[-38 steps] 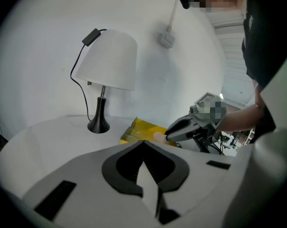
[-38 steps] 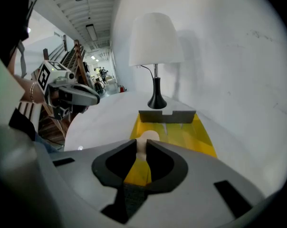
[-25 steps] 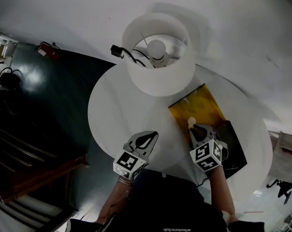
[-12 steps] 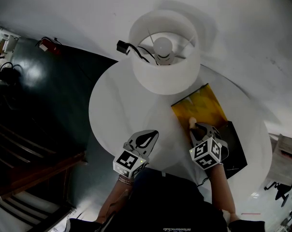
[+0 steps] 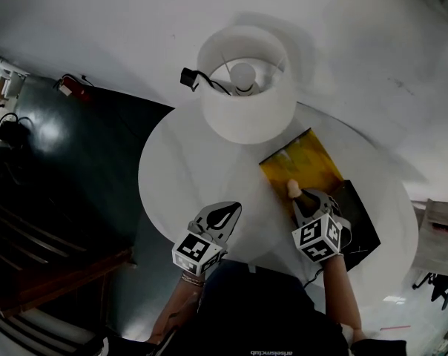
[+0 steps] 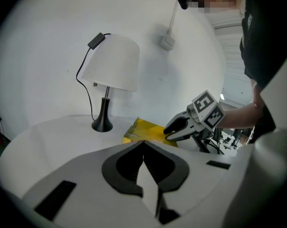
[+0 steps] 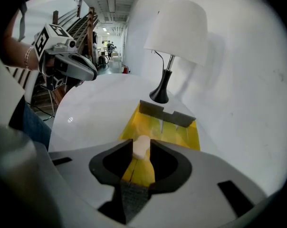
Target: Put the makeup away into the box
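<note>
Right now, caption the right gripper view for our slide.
Right gripper, jaws opening, cream makeup piece between them, over the yellow box.

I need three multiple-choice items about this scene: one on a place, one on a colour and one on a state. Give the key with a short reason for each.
1. Where does the lamp stand?
A. On the floor
B. On the round table, near the box
C. Inside the box

2. What colour is the inside of the box?
A. Yellow
B. Red
C. Blue

3. How are the jaws of the left gripper?
A. Wide apart
B. Shut on a brush
C. Together, with nothing between

Key: B, its black base rests on the white tabletop; A, the box floor is bright yellow; C, the tips meet with no gap.
</note>
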Demonstrator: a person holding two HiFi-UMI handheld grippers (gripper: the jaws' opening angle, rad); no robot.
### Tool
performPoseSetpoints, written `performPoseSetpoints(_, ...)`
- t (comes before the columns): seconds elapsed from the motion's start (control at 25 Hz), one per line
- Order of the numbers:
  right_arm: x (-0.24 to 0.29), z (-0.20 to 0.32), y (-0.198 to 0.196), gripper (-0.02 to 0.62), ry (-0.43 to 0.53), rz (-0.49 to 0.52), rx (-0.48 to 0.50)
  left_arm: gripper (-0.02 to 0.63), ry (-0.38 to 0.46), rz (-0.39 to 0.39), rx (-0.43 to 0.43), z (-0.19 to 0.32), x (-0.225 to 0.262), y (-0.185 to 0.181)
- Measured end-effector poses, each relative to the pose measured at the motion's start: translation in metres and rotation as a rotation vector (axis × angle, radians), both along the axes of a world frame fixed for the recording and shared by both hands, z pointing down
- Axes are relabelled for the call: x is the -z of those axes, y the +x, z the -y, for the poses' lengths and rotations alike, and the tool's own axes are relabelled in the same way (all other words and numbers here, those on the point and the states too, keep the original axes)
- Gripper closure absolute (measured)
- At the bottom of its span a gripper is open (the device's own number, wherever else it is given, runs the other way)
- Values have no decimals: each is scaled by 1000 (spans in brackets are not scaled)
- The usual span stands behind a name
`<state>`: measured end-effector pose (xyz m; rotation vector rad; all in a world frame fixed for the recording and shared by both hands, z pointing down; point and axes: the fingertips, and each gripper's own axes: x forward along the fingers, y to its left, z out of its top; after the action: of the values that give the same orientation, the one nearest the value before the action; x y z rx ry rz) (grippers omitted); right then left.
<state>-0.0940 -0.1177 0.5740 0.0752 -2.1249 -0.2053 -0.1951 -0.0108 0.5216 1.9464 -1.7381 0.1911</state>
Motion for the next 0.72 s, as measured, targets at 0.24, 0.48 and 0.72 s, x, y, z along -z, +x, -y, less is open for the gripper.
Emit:
performPoseSetpoints(0.24, 23, -10, 17, 468, 58, 43, -74, 589, 60, -15, -48, -8, 17, 7)
performPoseSetpoints(0.48, 40, -22, 37, 494, 91, 85, -171, 589, 85, 10, -110, -17, 28, 12)
performPoseSetpoints(0.72, 57, -33, 67, 530, 128, 107, -287, 589, 102, 11, -191, -23, 37, 26)
